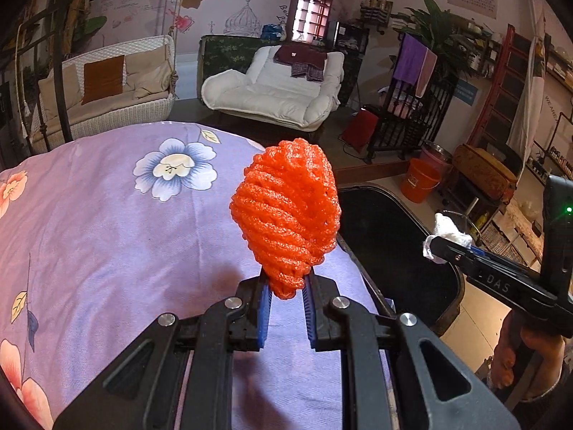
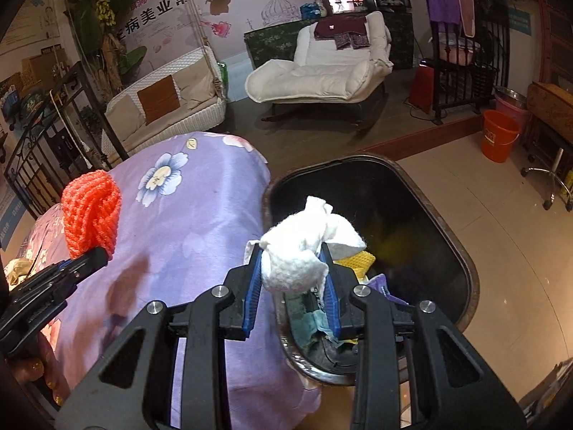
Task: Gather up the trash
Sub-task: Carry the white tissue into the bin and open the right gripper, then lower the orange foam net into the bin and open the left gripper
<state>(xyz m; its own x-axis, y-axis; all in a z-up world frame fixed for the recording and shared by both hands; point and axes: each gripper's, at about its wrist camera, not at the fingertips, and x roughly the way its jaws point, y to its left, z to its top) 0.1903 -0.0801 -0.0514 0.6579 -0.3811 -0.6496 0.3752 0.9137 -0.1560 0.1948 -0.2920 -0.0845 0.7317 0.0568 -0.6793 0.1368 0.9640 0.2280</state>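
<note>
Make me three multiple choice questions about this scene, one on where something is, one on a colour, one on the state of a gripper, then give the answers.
1. Where is the black bin?
A. on the white armchair
B. on the floor beside the purple flowered cover
C. on the swing seat

2. What colour is the foam net in the left gripper?
A. orange-red
B. green
C. black

3. What is the right gripper doing?
A. open and empty
B. shut on nothing
C. shut on a white tissue wad

Answers:
1 B, the bin's rim runs along the cover's edge.
2 A, the net is bright orange-red in both views.
3 C, the blue pads press the wad from both sides.
</note>
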